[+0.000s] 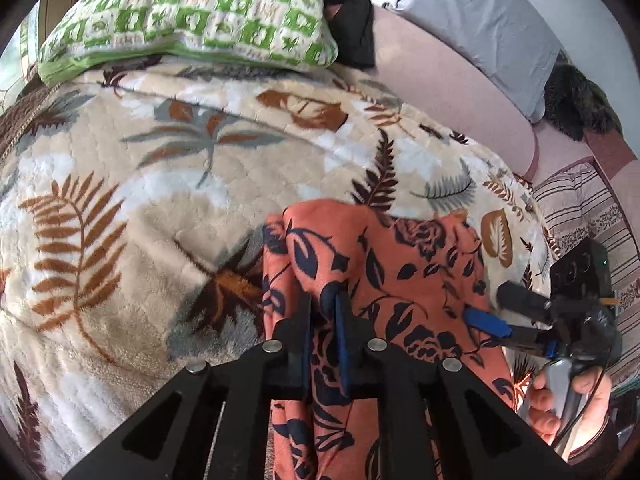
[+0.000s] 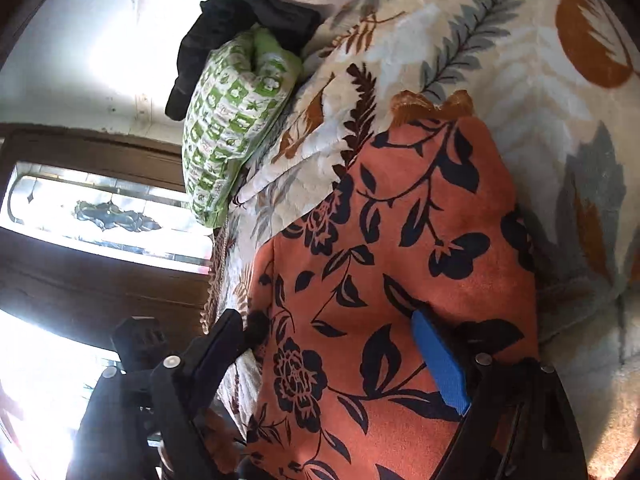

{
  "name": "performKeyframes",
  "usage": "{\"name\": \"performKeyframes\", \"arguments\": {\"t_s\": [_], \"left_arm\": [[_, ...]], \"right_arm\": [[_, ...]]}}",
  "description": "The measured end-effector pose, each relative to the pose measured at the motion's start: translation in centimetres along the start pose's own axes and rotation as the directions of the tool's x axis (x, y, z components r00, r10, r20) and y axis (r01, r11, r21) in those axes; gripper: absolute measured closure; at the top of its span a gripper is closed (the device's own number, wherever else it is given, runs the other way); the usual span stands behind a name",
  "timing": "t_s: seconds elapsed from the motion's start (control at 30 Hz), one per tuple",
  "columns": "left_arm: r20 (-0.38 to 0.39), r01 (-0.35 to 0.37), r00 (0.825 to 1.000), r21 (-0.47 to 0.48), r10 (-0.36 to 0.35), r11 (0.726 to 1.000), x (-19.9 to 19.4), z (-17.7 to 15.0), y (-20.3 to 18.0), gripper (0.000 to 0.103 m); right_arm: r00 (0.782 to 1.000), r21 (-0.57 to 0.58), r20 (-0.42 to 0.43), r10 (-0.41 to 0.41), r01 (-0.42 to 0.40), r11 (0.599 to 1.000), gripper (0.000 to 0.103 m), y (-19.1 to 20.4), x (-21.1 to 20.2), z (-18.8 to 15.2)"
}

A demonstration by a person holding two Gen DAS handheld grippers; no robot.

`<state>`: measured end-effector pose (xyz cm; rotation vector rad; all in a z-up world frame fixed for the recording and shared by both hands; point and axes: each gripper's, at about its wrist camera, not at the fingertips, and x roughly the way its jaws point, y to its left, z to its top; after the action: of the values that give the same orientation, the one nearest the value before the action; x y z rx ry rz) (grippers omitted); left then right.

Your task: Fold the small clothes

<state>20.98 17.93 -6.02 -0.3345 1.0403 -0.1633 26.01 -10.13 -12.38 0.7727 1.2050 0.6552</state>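
An orange garment with a dark blue flower print (image 1: 380, 264) lies on a leaf-patterned blanket (image 1: 140, 184). My left gripper (image 1: 323, 300) is shut on a fold of the garment near its left edge and holds it raised. My right gripper (image 1: 486, 308) shows at the garment's right edge in the left wrist view, fingers apart. In the right wrist view the garment (image 2: 400, 248) fills the middle, and my right gripper (image 2: 340, 324) is wide open over it, with a blue pad (image 2: 440, 360) on the right finger and the black left finger (image 2: 224, 340) off the cloth's edge.
A green-and-white pillow (image 1: 192, 12) and a black cloth (image 1: 352, 8) lie at the far end of the bed. A grey pillow (image 1: 492, 24) and dark fur item (image 1: 576, 100) sit on the pink sheet at right. A wooden window frame (image 2: 100, 152) shows at left.
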Motion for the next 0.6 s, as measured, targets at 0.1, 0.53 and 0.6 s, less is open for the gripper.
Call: {"name": "performKeyframes", "arguments": {"t_s": [0.1,0.53,0.6], "left_arm": [[-0.045,-0.034,0.998,0.011,0.034,0.999,2.0,1.3,-0.1,0.090],[-0.035,0.036,0.999,-0.015,-0.037,0.999,-2.5,-1.1,-1.7,0.063],[-0.016,0.056,0.998,0.053,-0.055,0.997,-4.4,-3.5,-3.4,0.056]], "right_arm": [[1.000,0.009,0.013,0.010,-0.011,1.000,0.014,-0.4,0.0,0.0],[1.000,0.021,0.012,-0.015,0.015,1.000,0.014,0.6,-1.0,-0.4],[0.999,0.029,0.002,0.032,-0.032,0.999,0.014,1.6,-2.2,-1.2]]}}
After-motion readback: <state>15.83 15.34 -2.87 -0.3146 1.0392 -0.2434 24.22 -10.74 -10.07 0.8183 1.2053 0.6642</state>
